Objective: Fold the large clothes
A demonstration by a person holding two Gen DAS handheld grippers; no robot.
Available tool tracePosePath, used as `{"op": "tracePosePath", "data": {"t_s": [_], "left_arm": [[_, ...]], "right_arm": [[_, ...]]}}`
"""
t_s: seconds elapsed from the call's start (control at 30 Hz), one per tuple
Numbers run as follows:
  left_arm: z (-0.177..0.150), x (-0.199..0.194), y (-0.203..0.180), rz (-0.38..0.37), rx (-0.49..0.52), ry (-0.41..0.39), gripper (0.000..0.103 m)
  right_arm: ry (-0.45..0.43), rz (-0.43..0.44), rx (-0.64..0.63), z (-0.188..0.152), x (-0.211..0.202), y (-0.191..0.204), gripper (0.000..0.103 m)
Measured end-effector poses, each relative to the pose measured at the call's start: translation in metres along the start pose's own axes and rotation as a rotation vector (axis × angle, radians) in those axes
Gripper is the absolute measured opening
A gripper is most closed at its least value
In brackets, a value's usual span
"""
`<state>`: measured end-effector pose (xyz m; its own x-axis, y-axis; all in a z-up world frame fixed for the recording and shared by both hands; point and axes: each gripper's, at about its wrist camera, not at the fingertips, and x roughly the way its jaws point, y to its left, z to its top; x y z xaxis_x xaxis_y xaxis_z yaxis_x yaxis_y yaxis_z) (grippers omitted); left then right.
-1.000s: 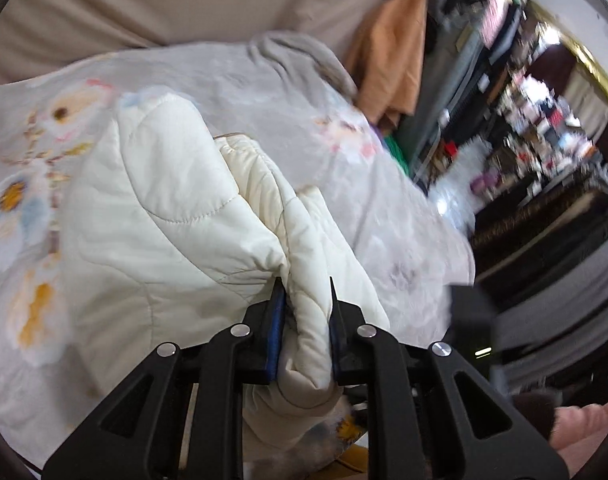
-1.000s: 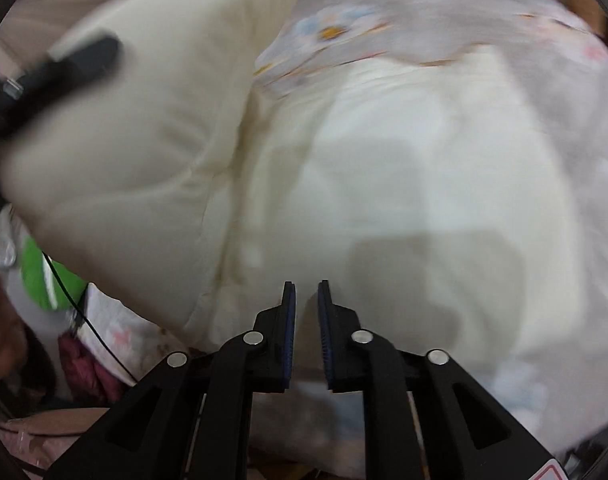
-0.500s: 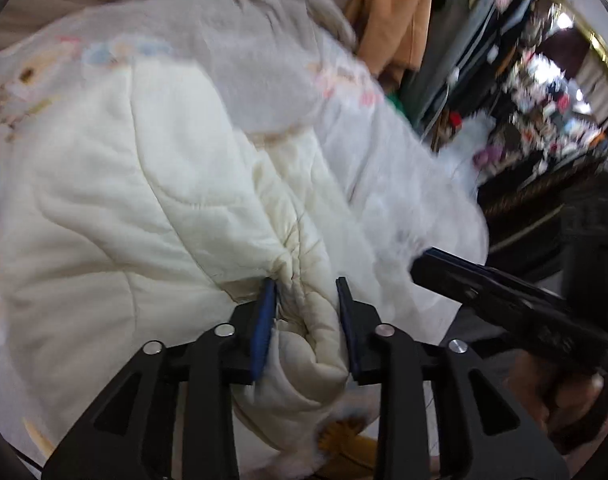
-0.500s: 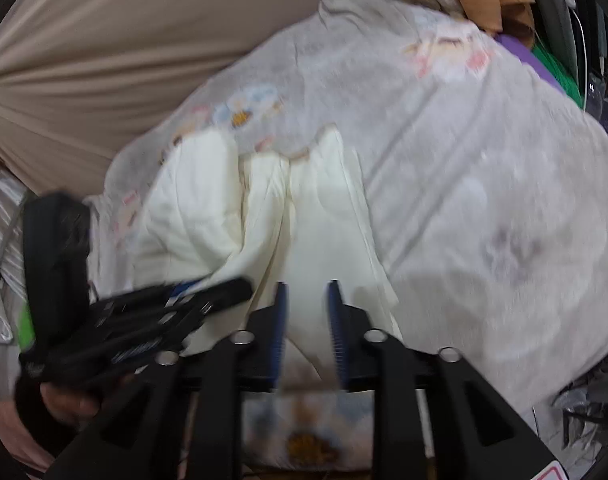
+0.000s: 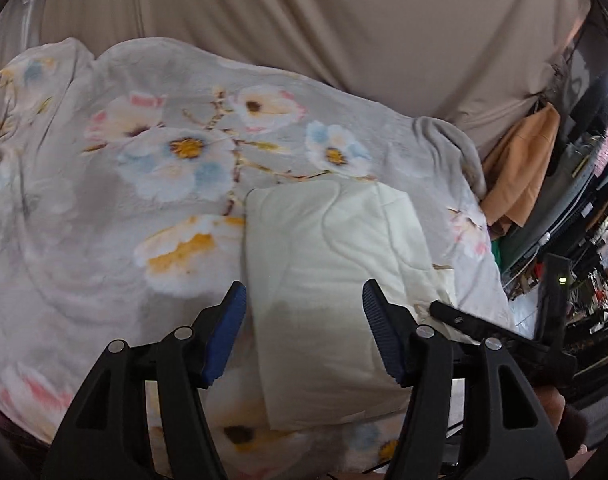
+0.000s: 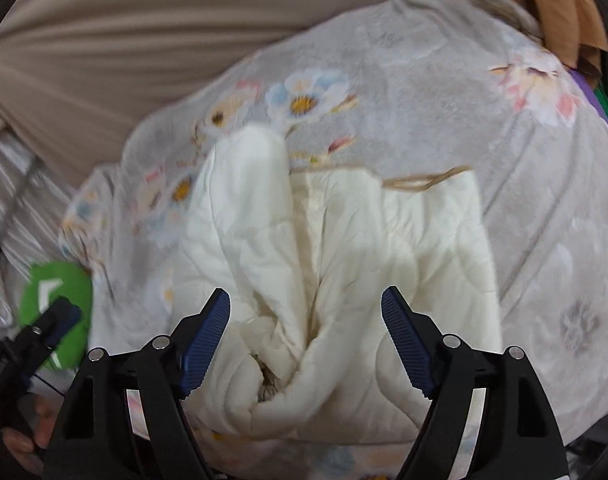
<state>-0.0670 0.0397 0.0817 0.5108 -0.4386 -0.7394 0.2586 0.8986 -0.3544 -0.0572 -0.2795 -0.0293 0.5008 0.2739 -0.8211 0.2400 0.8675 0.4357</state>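
A: Left gripper (image 5: 304, 336)?
B: Jaws spread wide, nothing pinched, above the folded jacket (image 5: 336, 280) on the floral blanket (image 5: 104, 200).
A: Right gripper (image 6: 306, 336)?
B: Spread too, over the jacket's bunched edge.

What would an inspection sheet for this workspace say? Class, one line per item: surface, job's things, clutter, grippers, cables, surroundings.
Surface: floral blanket, rumpled.
Job's things: cream quilted jacket, folded into a block on the blanket; bunched layers in the right view.
Clutter: green item at the blanket's left edge.
Grippers: left gripper and right gripper both open, holding nothing.
Cables: nothing seen.
Surroundings: beige curtain, orange cloth, crowded shelves.
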Motion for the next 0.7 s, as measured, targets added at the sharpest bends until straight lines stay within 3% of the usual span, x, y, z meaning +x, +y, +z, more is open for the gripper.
{"op": "tracePosePath", "data": {"t_s": [0.03,0.1,0.17,0.27,0.37,0.43,0.57,0.7], "left_arm": [[-0.002,-0.001,0.002,0.004,-0.001,0.004,0.058],[-0.006,-0.001,0.0,0.003,0.005,0.007,0.058],[-0.005,0.002,-0.004,-0.009,0.016,0.014,0.058],[-0.001,0.007,-0.015,-0.025,0.043,0.014,0.058],[0.004,0.016,-0.034,-0.064,0.093,0.022,0.058],[0.004,0.024,-0.048,-0.092,0.128,0.037,0.058],[-0.006,0.058,-0.087,-0.14,0.223,0.101,0.058],[-0.024,0.095,-0.114,-0.127,0.307,0.172,0.058]], "right_arm": [[0.025,-0.015,-0.007,0.0,0.009,0.001,0.078],[0.056,-0.002,-0.009,-0.006,0.023,0.002,0.067],[0.027,0.032,-0.014,-0.007,0.019,0.005,0.038],[-0.094,0.155,-0.018,-0.005,-0.021,0.006,0.02],[-0.249,0.266,0.052,-0.01,-0.074,-0.02,0.017],[-0.285,0.223,0.084,-0.019,-0.09,-0.046,0.017],[-0.119,0.068,0.201,-0.053,-0.043,-0.117,0.016],[-0.095,0.04,0.231,-0.074,-0.015,-0.138,0.018]]}}
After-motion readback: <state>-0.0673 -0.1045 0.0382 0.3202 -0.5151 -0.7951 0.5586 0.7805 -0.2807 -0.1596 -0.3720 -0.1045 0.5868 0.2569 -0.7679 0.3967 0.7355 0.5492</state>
